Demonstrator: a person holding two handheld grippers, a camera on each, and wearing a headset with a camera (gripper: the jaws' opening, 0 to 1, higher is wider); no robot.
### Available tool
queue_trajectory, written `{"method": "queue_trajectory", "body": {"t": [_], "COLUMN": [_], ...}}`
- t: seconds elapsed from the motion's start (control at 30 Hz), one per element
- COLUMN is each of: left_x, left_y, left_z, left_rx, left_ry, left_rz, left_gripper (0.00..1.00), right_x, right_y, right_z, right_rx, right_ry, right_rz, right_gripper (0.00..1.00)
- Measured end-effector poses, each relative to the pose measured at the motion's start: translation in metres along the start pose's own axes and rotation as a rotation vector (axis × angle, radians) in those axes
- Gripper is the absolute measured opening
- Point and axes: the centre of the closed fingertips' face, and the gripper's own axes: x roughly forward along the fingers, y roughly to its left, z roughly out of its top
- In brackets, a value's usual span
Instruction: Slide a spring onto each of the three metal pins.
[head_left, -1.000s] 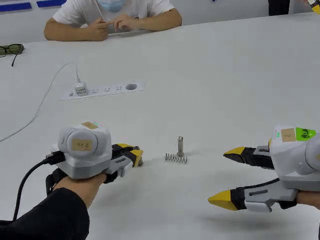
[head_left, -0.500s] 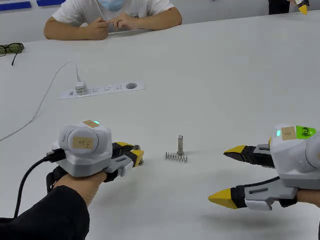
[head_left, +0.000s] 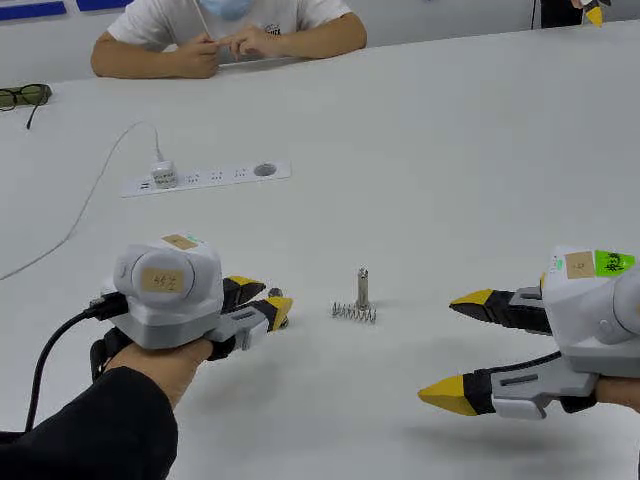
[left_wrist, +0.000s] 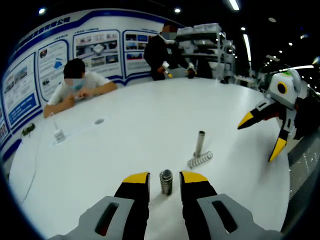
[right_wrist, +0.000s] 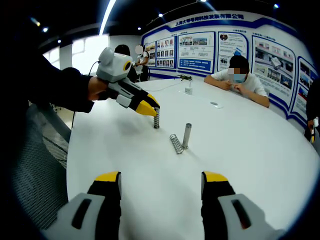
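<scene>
Head view: the right gripper (head_left: 455, 345), jaws wide and empty, sits right of a bare upright pin (head_left: 362, 287), with a loose spring (head_left: 353, 313) lying at its foot on the worktop (head_left: 430, 180). Left gripper view makes plain what the head view leaves unclear: the left gripper (left_wrist: 165, 176), jaws released, straddles a spring-clad pin (left_wrist: 166, 183) with gaps either side. Right gripper view shows that pin upright. The spring looks light, squashy and apt to roll, so pinch it gently mid-coil.

— Can we read anything here?

— Hardly. The tan sticker (head_left: 163, 283) on the left gripper (head_left: 270, 303) carries handwritten marks we cannot make out. On the right gripper (head_left: 455, 346), the small tan sticker (head_left: 578, 265) and the green sticker (head_left: 614, 263) are just as illegible.

— And the wall boards (right_wrist: 197, 50)?

— In the right gripper view we see a heading (right_wrist: 210, 19) in Chinese characters above them, too small for us to read.
</scene>
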Motion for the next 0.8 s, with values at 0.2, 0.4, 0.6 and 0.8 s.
{"method": "queue_trajectory", "body": {"t": [0.2,0.4,0.6,0.8], "left_x": [-0.003,-0.004,-0.006,-0.007], "left_y": [-0.002,-0.003,-0.008,-0.012], "left_z": [0.009,0.016,0.026,0.034], "left_rx": [0.019,0.046,0.07,0.086], "left_ry": [-0.016,-0.025,-0.038,-0.051], "left_rz": [-0.004,-0.008,-0.017,-0.027], "left_gripper": [0.26,0.27,0.28,0.29], "right_x": [0.0,0.0,0.0,0.0], "right_y": [0.0,0.0,0.0,0.0], "right_z": [0.0,0.0,0.0,0.001], "right_rx": [-0.001,0.0,0.0,-0.001], "right_ry": [0.0,-0.001,-0.001,-0.002], "right_rz": [0.001,0.0,0.001,0.002], "right_gripper": [0.66,0.66,0.66,0.66]}}
